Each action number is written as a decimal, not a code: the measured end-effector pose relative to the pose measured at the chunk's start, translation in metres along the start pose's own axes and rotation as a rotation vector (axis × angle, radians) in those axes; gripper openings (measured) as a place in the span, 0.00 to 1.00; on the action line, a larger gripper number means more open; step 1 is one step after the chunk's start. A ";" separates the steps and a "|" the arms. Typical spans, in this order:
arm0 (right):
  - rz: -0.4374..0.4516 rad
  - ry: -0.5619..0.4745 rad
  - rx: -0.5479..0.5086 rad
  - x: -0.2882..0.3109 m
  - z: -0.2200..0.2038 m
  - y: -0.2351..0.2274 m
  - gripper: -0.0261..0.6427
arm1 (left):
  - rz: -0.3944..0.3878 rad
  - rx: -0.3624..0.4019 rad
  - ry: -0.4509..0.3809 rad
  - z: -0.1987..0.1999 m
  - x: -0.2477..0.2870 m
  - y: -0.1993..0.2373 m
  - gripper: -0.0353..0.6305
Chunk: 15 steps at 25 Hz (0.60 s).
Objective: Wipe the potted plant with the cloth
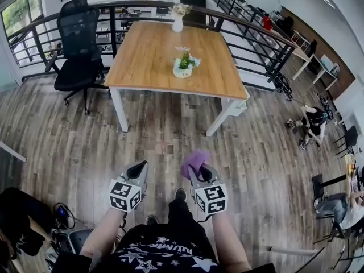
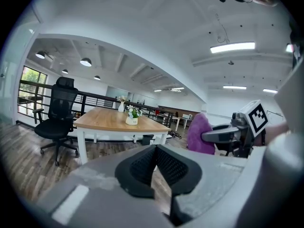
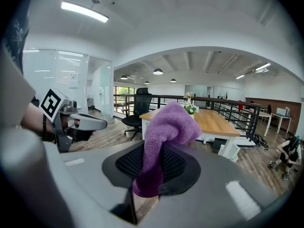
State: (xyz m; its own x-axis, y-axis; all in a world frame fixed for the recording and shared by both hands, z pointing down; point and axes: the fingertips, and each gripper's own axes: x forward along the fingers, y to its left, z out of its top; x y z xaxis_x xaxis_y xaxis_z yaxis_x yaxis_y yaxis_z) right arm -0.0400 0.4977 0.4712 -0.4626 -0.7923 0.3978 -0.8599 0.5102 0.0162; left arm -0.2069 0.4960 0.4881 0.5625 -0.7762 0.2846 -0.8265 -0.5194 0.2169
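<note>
Head view: the potted plant (image 1: 183,64) is shown small, near the middle of the bench (image 1: 142,61), well apart from both tongs; no label can be resolved on its white pot. The purple cloth (image 1: 195,161) is clamped in the right tongs (image 1: 197,172), whose tips are covered by it. The left tongs (image 1: 140,168) are closed on nothing. Lettering on the shirt (image 1: 159,249) is illegible.

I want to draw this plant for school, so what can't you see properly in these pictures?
- The potted plant: too small and far off in all three views, so its leaves and any dust cannot be made out.
- The right gripper: in the head view the purple cloth covers its jaw tips.
- A seated person: cut off by the head view's right edge.
</note>
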 end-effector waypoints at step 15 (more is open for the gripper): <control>0.053 -0.023 0.027 0.114 0.030 -0.111 0.17 | 0.071 0.017 0.001 0.042 0.122 0.043 0.06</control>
State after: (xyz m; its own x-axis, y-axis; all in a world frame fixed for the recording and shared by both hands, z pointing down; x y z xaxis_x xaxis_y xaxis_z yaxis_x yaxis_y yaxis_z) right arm -0.0034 0.3407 0.4873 -0.5119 -0.7721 0.3767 -0.8395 0.5426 -0.0288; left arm -0.1748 0.3642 0.4929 0.5021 -0.8111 0.3001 -0.8648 -0.4687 0.1802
